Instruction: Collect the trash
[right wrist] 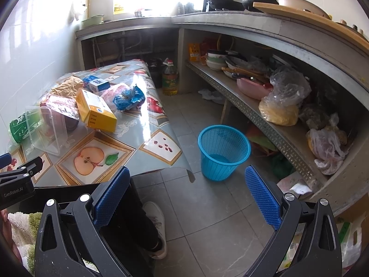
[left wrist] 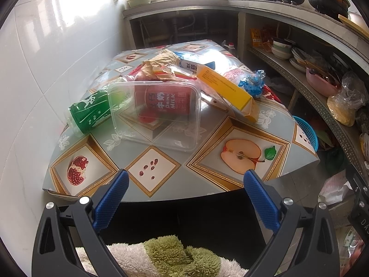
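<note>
While heaped mid-frame in the left wrist view on the counter (left wrist: 230, 120) with its fruit-print cloth, none of the trash yet collected, as far as can be judged. Clear plastic tub (left wrist: 156, 113) tipped on its side at centre, red milk can (left wrist: 166, 100) seen through its wall, green bottle (left wrist: 92, 110) lying just left of it and touching. Behind these, toward upper centre, crumpled brown paper (left wrist: 161, 63) and a blue-and-white carton (left wrist: 191, 65); to the right, yellow box (left wrist: 226, 87) propped aslant over the pile, crinkled blue wrapper (left wrist: 252, 83) just beside its far end.

Blue basket (right wrist: 222, 151) standing on the floor right of centre in the right wrist view, well apart from the heap and off the counter's hanging cloth edge; nothing visible inside but its own mesh bottom. Likely the bin meant for the trash, hence the whole job left: every piece to be picked up and dropped in.

Left gripper (left wrist: 185, 182) at lower centre of its frame, near the counter's front edge, fingers wide apart and holding nothing. Right gripper (right wrist: 188, 180) low in its frame above the floor tiles, aimed toward the basket, fingers likewise spread and bare. Below, a dark trouser leg and a pale shoe (right wrist: 158, 221) of the person.
</note>
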`<state>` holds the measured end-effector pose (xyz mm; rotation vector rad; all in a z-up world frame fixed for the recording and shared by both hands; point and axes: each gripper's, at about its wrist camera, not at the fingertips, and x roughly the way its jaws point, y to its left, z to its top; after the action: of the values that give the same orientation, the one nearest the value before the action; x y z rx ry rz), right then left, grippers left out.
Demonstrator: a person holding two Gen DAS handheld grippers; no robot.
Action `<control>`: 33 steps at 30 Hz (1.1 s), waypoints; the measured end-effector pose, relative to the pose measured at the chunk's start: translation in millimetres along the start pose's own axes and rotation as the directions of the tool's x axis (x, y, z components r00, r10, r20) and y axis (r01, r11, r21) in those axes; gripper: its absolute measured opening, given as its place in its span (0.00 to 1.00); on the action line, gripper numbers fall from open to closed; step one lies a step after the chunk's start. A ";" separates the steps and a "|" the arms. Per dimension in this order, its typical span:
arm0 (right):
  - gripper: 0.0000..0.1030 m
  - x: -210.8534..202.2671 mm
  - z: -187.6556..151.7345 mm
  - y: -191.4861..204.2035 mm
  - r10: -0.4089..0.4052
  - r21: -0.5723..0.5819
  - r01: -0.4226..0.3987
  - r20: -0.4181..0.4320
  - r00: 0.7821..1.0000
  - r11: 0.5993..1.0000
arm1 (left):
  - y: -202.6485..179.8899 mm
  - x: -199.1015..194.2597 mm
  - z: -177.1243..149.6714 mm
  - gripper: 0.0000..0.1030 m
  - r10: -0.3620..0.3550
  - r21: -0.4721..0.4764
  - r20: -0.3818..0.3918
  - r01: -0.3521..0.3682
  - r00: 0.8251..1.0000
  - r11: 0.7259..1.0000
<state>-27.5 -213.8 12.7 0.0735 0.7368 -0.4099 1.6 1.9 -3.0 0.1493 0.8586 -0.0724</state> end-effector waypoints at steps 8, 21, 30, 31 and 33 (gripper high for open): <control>0.93 0.0 2.2 2.1 0.002 -0.004 -0.002 0.002 1.000 1.000 | 0.8 0.0 0.8 0.95 0.000 -0.002 0.000 0.000 1.000 1.000; 0.93 2.6 3.2 3.9 0.005 -0.005 -0.005 -0.001 1.000 1.000 | 2.8 1.1 2.3 0.95 0.000 0.000 -0.006 0.000 1.000 1.000; 0.93 2.4 2.8 3.9 0.005 -0.005 -0.005 0.000 1.000 1.000 | 2.8 1.0 2.3 0.95 0.000 -0.001 -0.005 0.000 1.000 1.000; 0.93 2.2 2.5 3.6 0.005 -0.006 -0.005 0.000 1.000 1.000 | 2.8 1.1 2.4 0.95 0.000 -0.001 -0.005 0.000 1.000 1.000; 0.93 2.3 2.8 3.8 0.005 -0.006 -0.005 0.000 1.000 1.000 | 2.8 1.1 2.3 0.95 0.000 0.000 -0.007 0.000 1.000 1.000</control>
<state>-22.7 -211.6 12.9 0.0696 0.7377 -0.4024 4.4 4.3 -2.1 0.1494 0.8651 -0.0716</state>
